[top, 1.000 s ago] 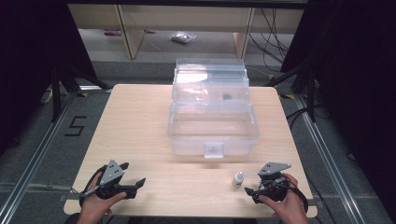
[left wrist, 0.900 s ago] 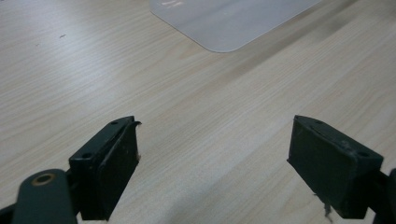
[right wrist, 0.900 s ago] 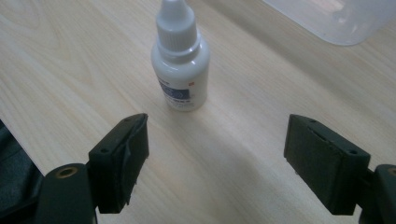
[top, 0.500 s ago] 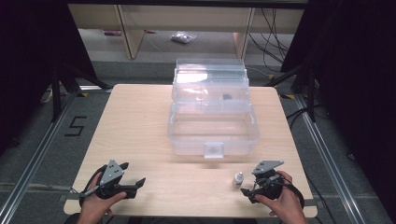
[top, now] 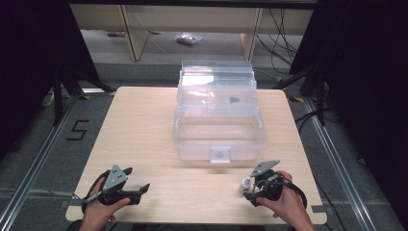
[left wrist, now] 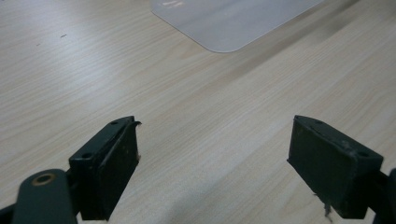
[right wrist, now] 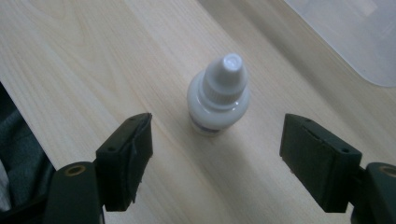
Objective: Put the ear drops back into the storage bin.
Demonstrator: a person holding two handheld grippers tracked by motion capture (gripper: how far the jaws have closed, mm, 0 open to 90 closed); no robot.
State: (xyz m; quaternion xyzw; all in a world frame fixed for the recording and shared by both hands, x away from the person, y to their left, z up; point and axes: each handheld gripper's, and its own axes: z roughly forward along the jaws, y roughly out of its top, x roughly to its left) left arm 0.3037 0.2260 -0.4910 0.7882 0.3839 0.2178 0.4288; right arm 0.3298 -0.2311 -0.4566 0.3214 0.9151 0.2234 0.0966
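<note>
Right claw (right wrist: pixel 215 158) is closing in with jaws apart, the little dropper bottle (right wrist: pixel 218 95) upright on the tabletop (top: pixel 144 125) just ahead between them, untouched; left claw (left wrist: pixel 224 163) gapes empty, well apart from it.

Bottle (top: pixel 246 183) — before box (top: pixel 219 137), right

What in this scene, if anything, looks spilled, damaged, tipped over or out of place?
Nothing stands out. The small white dropper bottle stands upright and capped on the table, ahead of the open right gripper. The clear plastic box sits square, and the left gripper is open over bare wood.
</note>
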